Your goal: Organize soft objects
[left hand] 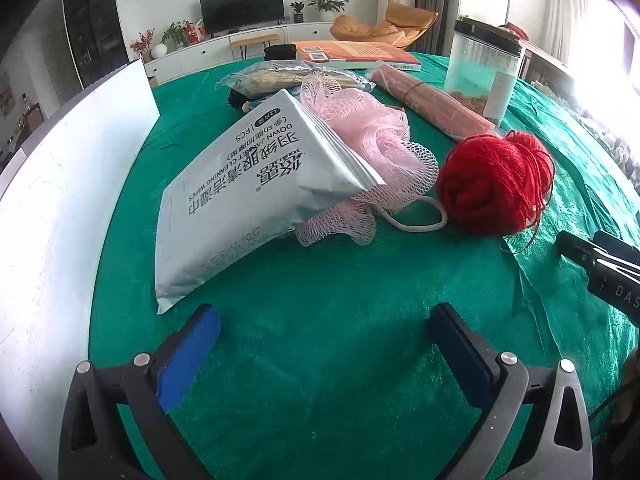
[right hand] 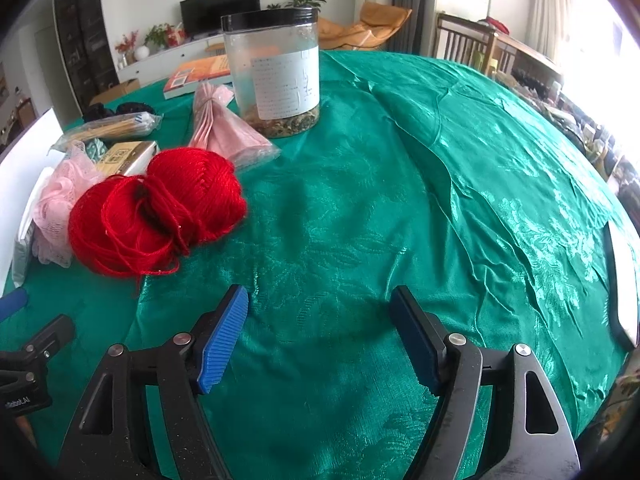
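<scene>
A green-clothed tabletop [right hand: 400, 184] carries the soft things. The right hand-held gripper [right hand: 320, 332] gapes empty; the yarn [right hand: 156, 216] lies at its ten o'clock. It should swing there and pinch the ball's middle. The left hand-held gripper [left hand: 324, 344] is likewise wide and empty.

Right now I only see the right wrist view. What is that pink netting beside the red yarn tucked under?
Observer: The pink mesh sponge lies partly under a white pouch of wipes, which leans on it with one corner on top.
Operator: Is there anything on the sponge to grab it by?
Observer: Yes, a white cord loop lies on the green cloth between the sponge and the red yarn.
Operator: Is the other gripper holding something?
Observer: No. The left gripper is open over bare cloth, with nothing between its jaws.
</scene>
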A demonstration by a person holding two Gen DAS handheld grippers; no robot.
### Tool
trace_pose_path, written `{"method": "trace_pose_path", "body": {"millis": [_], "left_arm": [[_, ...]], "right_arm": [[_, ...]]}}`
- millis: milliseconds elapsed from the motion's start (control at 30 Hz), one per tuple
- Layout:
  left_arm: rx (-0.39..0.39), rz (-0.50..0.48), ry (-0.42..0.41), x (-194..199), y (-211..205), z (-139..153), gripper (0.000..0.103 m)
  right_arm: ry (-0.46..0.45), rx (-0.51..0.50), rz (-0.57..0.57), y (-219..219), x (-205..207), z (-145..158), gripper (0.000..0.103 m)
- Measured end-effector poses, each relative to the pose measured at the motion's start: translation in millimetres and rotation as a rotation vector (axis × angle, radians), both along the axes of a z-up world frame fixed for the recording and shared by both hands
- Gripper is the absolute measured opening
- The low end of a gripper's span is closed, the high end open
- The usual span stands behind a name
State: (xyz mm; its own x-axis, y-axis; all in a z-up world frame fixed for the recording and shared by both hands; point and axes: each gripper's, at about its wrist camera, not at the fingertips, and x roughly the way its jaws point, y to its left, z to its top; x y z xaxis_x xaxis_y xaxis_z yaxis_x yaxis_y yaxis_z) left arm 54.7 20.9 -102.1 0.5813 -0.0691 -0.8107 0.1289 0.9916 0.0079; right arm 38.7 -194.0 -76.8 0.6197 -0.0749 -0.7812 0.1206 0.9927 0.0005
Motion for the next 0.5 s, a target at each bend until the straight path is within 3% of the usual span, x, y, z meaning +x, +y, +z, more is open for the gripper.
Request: {"method": "trace_pose_path", "body": {"millis": [500], "left_arm": [[0.000, 0.000, 0.000, -0.2, 0.3, 0.1, 0.103]], "right_arm": [[0.002, 0.000, -0.002, 2.8, -3.2, -0.9, 0.084]]}}
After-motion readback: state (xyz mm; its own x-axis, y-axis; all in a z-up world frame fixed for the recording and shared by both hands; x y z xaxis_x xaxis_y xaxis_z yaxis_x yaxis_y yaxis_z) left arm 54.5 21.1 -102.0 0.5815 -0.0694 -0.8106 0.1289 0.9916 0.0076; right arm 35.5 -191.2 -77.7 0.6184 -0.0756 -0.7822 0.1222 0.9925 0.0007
